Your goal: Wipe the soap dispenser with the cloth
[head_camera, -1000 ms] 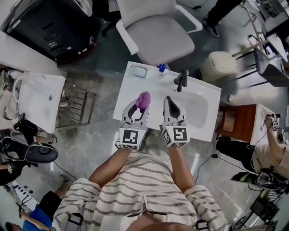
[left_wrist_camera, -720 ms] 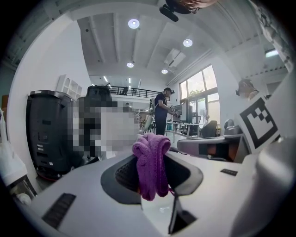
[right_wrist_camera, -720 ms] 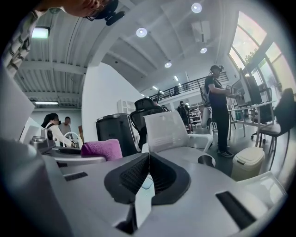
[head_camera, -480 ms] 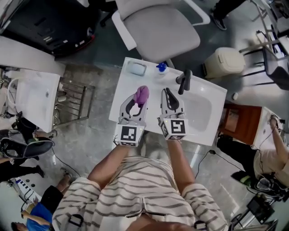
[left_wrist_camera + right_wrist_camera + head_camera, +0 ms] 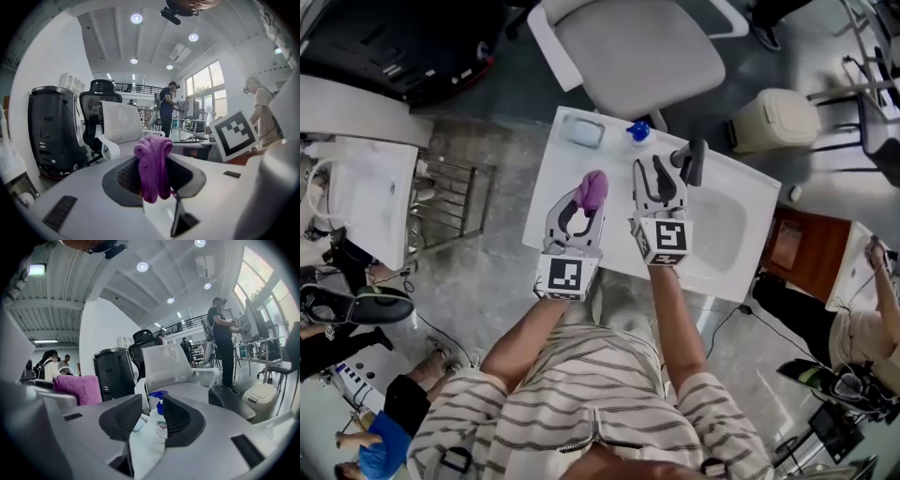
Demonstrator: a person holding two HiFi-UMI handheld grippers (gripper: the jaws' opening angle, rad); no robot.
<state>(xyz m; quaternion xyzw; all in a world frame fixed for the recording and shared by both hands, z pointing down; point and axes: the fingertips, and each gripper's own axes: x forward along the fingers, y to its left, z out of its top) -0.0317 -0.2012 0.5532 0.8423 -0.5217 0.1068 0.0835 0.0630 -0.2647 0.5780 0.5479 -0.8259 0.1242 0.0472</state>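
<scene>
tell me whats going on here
A person stands at a white sink counter with a gripper in each hand. The left gripper is clamped on a purple cloth. The right gripper has jaws that have just been opening and hold nothing. The soap dispenser with the blue pump stands just ahead of them at the back of the counter. No wiping has begun yet.

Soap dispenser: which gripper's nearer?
Right. The right gripper, jaws just opening with nothing between them, lines up short of the soap dispenser; the left gripper, shut on the purple cloth, is farther back and off to its left.
</scene>
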